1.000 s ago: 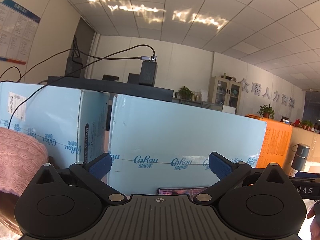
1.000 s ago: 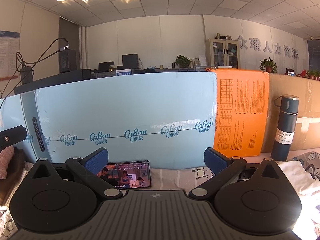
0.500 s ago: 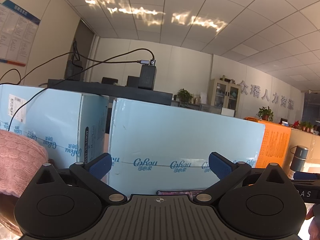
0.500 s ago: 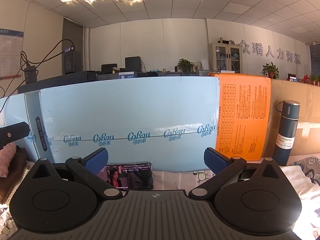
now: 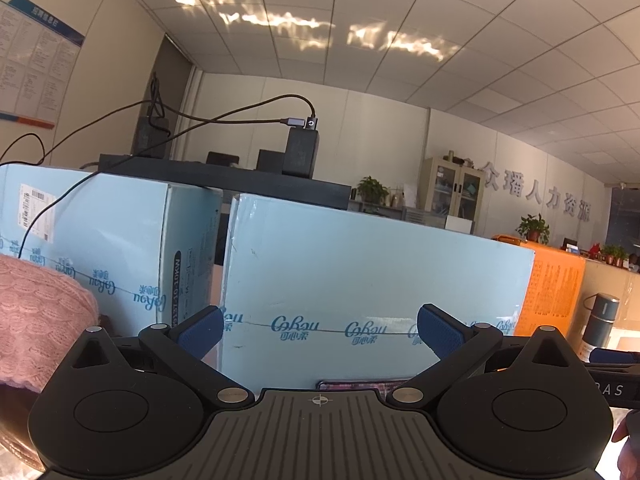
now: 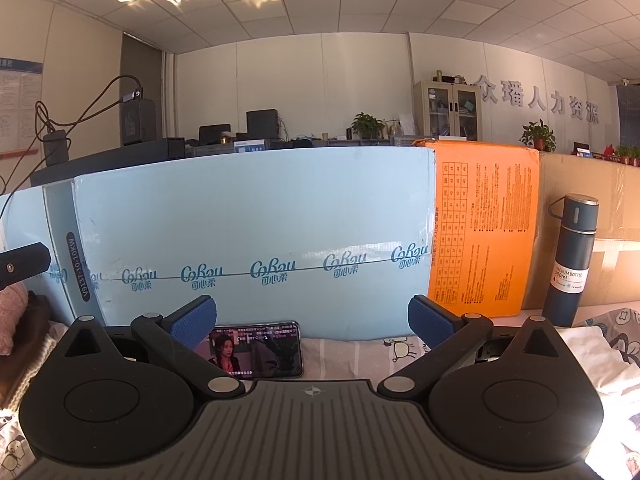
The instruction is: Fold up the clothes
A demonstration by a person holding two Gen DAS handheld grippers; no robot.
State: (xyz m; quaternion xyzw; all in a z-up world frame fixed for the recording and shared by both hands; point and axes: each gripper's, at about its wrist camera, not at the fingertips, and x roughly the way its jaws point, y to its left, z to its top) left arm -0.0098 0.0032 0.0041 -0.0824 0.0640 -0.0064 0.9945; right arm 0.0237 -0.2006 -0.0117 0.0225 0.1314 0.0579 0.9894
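The left claw (image 5: 318,330) stands wide with nothing between its blue pads (image 5: 200,330), and the right claw (image 6: 312,318) is just as wide and just as empty. Both point level toward the blue boxes (image 6: 256,236) at 12 o'clock rather than down at the cloth, so I judge the hands are raised between folds, not reaching for a grip.

The clothes sit at the edges of view: a pink knit (image 5: 38,320) at 9 o'clock of the left claw, apparently piled there as set-aside work, and a white garment (image 6: 588,356) at 4 o'clock of the right claw, lying on the printed sheet (image 6: 360,354). A phone (image 6: 256,350) leans against the box at 6 o'clock, propped for watching. A bottle (image 6: 572,260) stands upright at 3 o'clock, clear of the folding area.

Whether the sheet covers a bench or a bed I cannot tell.
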